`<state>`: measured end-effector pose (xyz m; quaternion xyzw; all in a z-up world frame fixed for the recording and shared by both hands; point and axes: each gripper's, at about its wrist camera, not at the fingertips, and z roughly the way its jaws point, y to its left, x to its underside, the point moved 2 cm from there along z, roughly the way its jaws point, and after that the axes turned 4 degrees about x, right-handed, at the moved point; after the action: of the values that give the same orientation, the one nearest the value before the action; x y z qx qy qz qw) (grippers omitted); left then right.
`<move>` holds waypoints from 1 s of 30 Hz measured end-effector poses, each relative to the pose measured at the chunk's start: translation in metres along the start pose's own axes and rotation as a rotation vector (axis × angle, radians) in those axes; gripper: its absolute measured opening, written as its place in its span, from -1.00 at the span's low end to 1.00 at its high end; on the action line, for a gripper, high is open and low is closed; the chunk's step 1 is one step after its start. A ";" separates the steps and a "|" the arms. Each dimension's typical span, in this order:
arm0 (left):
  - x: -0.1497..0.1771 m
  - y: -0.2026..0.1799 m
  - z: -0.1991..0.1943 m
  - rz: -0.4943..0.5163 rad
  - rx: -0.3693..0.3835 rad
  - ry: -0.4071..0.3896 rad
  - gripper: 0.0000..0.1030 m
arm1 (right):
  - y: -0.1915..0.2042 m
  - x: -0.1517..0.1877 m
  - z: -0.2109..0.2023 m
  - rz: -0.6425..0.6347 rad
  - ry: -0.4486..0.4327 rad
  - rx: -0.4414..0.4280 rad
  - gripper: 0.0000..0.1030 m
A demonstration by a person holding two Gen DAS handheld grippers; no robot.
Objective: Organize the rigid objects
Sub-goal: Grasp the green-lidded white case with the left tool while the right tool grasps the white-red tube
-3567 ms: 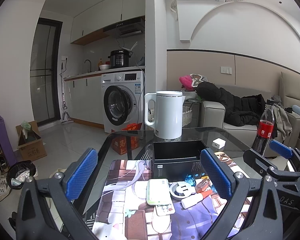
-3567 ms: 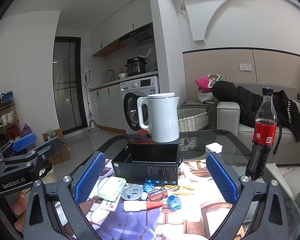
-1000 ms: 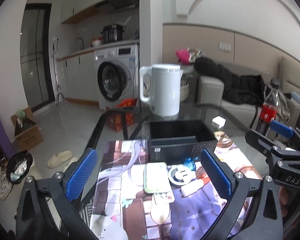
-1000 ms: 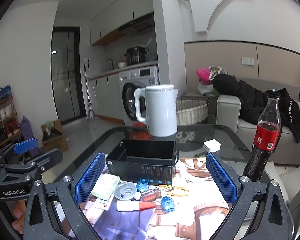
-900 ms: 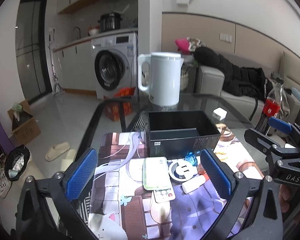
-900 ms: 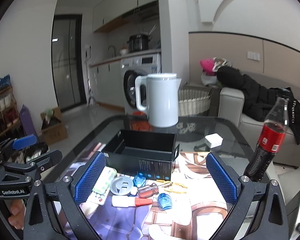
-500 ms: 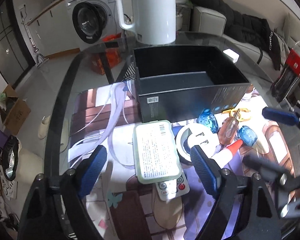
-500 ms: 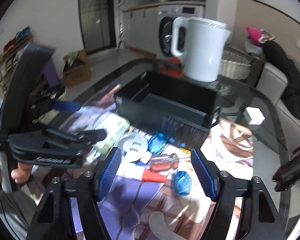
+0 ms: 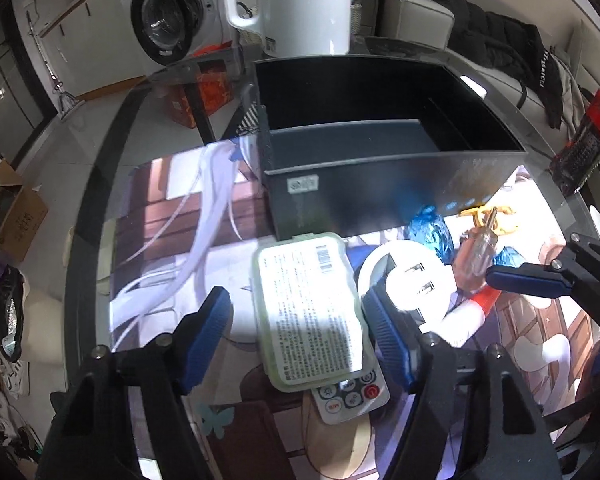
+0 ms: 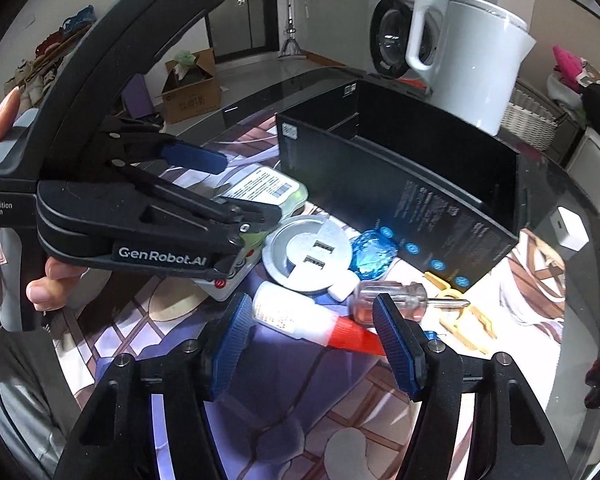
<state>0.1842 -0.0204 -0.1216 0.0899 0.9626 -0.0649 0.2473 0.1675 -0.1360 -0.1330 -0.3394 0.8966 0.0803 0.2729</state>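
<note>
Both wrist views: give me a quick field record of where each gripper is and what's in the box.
left gripper: jaws just closing, straddling the pale green case, pads not seen touching it
right gripper: jaws just closing, straddling the white tube with red cap, no visible contact
black box: open top, nothing seen inside
case rests on: remote
behind box: white kettle

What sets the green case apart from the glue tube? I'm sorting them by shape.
The green case is flat, rectangular and pale green, with a printed label on top; the glue tube is round, slim and white with a red tapered tip. The case lies on top of a white remote; the tube lies straight on the mat. Both lie flat, outside the black box.
</note>
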 end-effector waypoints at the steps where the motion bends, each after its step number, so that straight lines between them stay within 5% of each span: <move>1: 0.000 0.000 0.000 -0.001 -0.001 0.002 0.29 | 0.001 0.000 0.001 -0.004 0.001 -0.001 0.26; 3: -0.002 -0.002 -0.002 0.003 0.017 0.003 0.03 | 0.003 -0.001 0.004 -0.009 0.013 -0.024 0.20; 13: 0.009 -0.002 -0.011 0.025 0.047 0.029 0.02 | 0.008 0.003 -0.003 -0.018 0.085 -0.112 -0.66; 18: 0.028 -0.006 -0.022 0.051 0.058 0.045 0.02 | 0.025 0.014 -0.014 -0.052 0.098 -0.121 -0.68; 24: 0.035 -0.006 -0.015 0.068 0.020 0.054 0.13 | 0.039 0.004 -0.005 -0.075 0.071 -0.091 -0.32; 30: 0.036 -0.003 -0.019 0.060 0.052 0.062 0.01 | 0.039 0.003 0.011 -0.077 0.096 -0.089 -0.60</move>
<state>0.1440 -0.0149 -0.1227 0.1270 0.9646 -0.0795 0.2170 0.1448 -0.1041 -0.1452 -0.3888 0.8905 0.0933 0.2170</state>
